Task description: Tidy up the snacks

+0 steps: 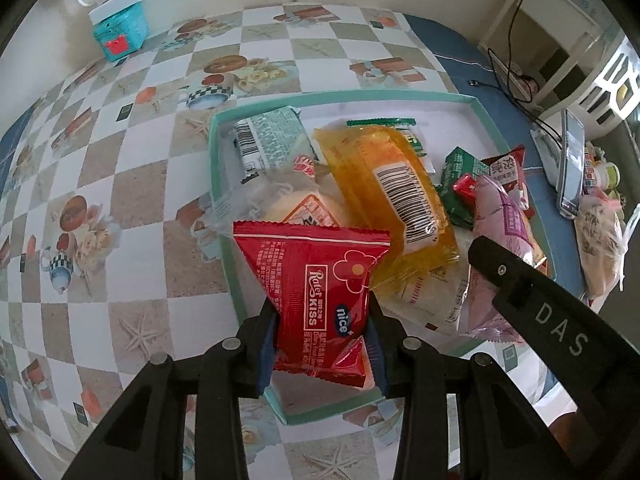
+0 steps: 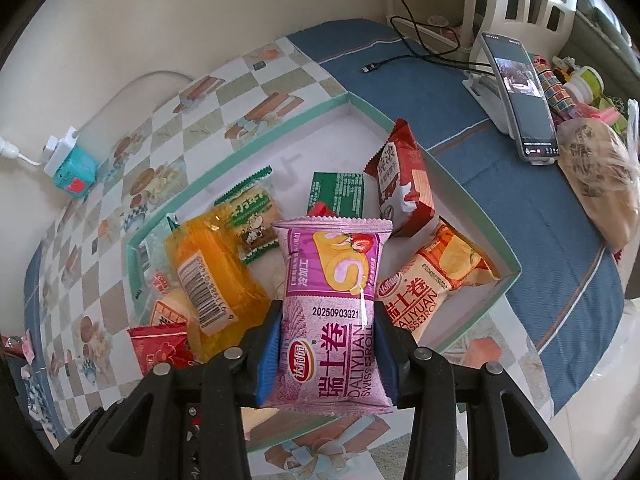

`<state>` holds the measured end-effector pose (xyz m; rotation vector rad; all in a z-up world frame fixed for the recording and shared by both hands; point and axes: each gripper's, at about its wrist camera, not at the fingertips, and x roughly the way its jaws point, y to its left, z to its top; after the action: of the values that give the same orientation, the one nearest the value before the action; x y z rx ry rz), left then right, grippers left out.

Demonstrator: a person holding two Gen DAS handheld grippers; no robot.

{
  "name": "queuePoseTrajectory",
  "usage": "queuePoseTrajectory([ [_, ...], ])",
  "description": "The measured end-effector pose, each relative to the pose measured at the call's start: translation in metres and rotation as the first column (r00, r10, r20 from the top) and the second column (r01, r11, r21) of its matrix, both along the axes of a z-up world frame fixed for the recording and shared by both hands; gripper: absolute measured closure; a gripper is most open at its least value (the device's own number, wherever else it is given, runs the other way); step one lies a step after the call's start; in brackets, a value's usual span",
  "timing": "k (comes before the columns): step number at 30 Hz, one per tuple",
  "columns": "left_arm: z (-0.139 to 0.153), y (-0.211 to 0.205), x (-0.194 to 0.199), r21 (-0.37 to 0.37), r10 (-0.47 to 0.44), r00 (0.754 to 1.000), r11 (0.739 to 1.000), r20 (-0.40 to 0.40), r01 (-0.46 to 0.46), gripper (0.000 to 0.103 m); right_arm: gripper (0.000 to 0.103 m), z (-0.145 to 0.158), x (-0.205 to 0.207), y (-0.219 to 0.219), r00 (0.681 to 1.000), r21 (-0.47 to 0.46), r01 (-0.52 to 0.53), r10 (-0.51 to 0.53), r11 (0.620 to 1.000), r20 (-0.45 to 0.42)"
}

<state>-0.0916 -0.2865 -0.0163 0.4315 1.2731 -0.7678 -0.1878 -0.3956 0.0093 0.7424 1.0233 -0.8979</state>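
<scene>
- Left claw: closed on one red foil Rater Kiss packet, blue pads pressing its two sides; packet held upright over the near-left corner of the tray.
- Right claw: clamped on one pink Daliyuan Swiss roll packet, glossy and pillow-shaped, crimped at the top, held above the near edge of the tray.
- One shallow rectangular tray, mint-green rim, white floor, lying flat on the surface.
- Inside the tray, loosely heaped: one translucent orange wrapper with barcode label; one green-and-white biscuit pack with a cow print; one dark green carton; one brown-red crinkled pouch; one orange-cream Daliyuan Swiss roll; one pale teal barcoded pack.
- Surface cover: glossy checked oilcloth with teapots and starfish; blue cloth at the far side.
- One teal cube power socket by the wall.
- One phone leaning on a white stand, well apart from the tray.
</scene>
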Motion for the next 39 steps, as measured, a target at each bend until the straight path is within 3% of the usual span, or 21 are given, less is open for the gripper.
queuePoseTrajectory([
  [2, 0.000, 0.001, 0.002, -0.002, 0.014, 1.000, 1.000, -0.003, -0.014, 0.048, 0.036, 0.000, 0.000, -0.001, 1.000, -0.003, 0.004, -0.004, 1.000, -0.004],
  [3, 0.000, 0.002, 0.003, 0.003, 0.021, 1.000, 1.000, 0.001, -0.021, 0.039, 0.035, 0.001, -0.001, -0.001, 1.000, -0.005, 0.007, -0.007, 1.000, -0.002],
  [8, 0.008, 0.008, 0.008, -0.012, 0.041, 0.999, 0.999, 0.002, -0.041, 0.034, 0.029, 0.003, -0.002, -0.002, 1.000, -0.013, 0.015, -0.015, 1.000, -0.005],
  [10, 0.015, 0.013, 0.012, -0.025, 0.059, 0.998, 0.998, 0.004, -0.059, 0.022, 0.026, 0.003, -0.002, -0.002, 1.000, -0.014, 0.015, -0.015, 1.000, -0.008],
  [13, 0.022, 0.022, 0.019, -0.007, 0.103, 0.994, 0.995, 0.041, -0.103, 0.019, 0.011, 0.004, -0.003, -0.002, 1.000, -0.019, 0.018, -0.019, 1.000, -0.005],
  [17, 0.027, 0.044, 0.041, 0.008, 0.217, 0.974, 0.976, 0.065, -0.218, 0.014, 0.001, 0.005, -0.003, -0.001, 1.000, -0.033, 0.019, -0.019, 0.999, -0.013],
  [18, 0.027, 0.051, 0.047, 0.009, 0.250, 0.966, 0.968, 0.071, -0.251, 0.010, 0.000, 0.005, -0.002, 0.000, 1.000, -0.035, 0.016, -0.017, 0.999, -0.015],
  [22, 0.030, 0.079, 0.070, 0.014, 0.382, 0.917, 0.922, 0.118, -0.386, 0.006, 0.000, 0.005, 0.003, 0.004, 1.000, -0.051, -0.005, 0.004, 0.999, -0.024],
  [26, 0.029, 0.103, 0.085, 0.036, 0.450, 0.880, 0.887, 0.151, -0.460, 0.002, 0.000, 0.007, 0.011, 0.013, 0.999, -0.074, -0.036, 0.033, 0.997, -0.043],
  [30, 0.030, 0.118, 0.091, 0.025, 0.477, 0.870, 0.875, 0.127, -0.483, 0.002, 0.000, 0.010, 0.020, 0.026, 0.996, -0.101, -0.077, 0.071, 0.992, -0.063],
  [33, 0.034, 0.128, 0.090, 0.026, 0.466, 0.877, 0.881, 0.119, -0.472, 0.002, 0.000, 0.014, 0.024, 0.039, 0.993, -0.123, -0.103, 0.094, 0.987, -0.072],
  [39, 0.050, 0.144, 0.075, 0.036, 0.412, 0.882, 0.902, 0.228, -0.431, 0.002, 0.000, 0.028, 0.025, 0.071, 0.987, -0.180, -0.157, 0.145, 0.971, -0.074],
])
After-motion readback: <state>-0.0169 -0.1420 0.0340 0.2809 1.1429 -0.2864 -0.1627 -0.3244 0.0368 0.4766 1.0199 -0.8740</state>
